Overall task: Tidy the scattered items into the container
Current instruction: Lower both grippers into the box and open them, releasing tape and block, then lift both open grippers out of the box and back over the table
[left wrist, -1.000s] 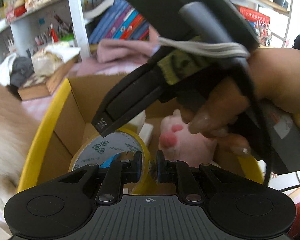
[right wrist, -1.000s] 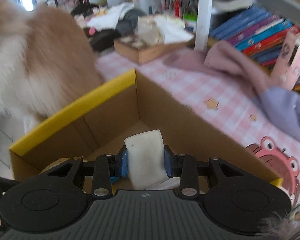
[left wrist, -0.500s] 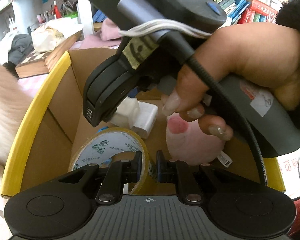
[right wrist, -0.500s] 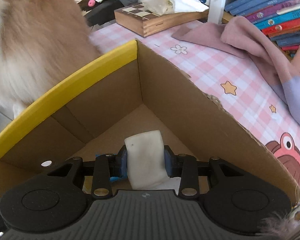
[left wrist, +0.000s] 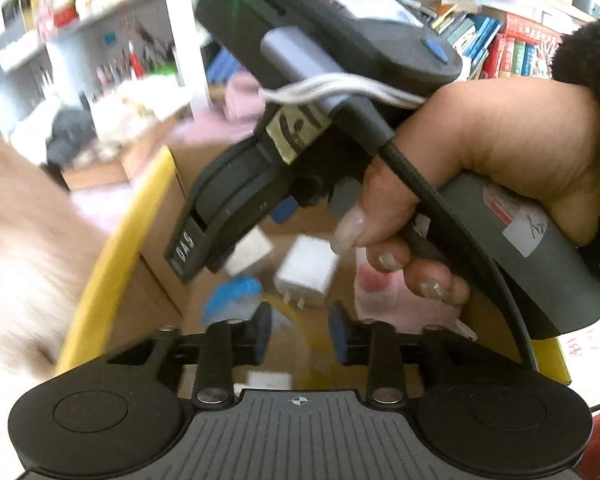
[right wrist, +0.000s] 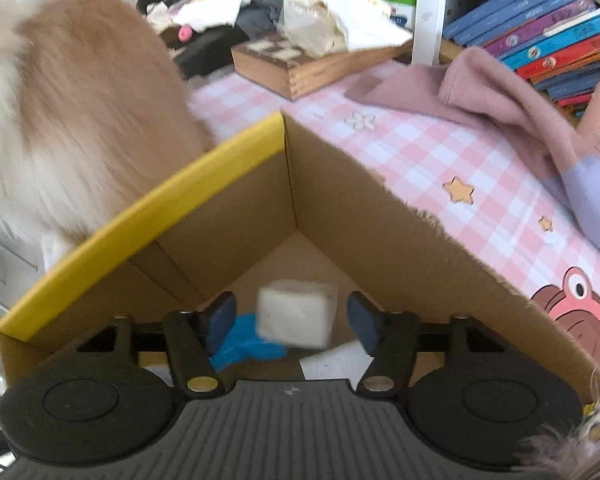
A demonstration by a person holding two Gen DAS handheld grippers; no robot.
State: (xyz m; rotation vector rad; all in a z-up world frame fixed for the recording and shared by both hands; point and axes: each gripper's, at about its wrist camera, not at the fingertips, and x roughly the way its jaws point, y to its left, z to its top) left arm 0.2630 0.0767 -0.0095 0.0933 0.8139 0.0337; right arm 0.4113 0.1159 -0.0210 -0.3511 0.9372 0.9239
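White block [right wrist: 296,313] drops into your cardboard box [right wrist: 228,216], lower centre | both hand-held grippers [right wrist: 291,320] just opened, empty | tidying well advanced.

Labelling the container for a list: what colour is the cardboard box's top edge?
Yellow, along the box's rim; clearest in the right wrist view.

free: far corner of cardboard box [right wrist: 236,216] | blocked: cat [right wrist: 72,120] against its yellow rim, left
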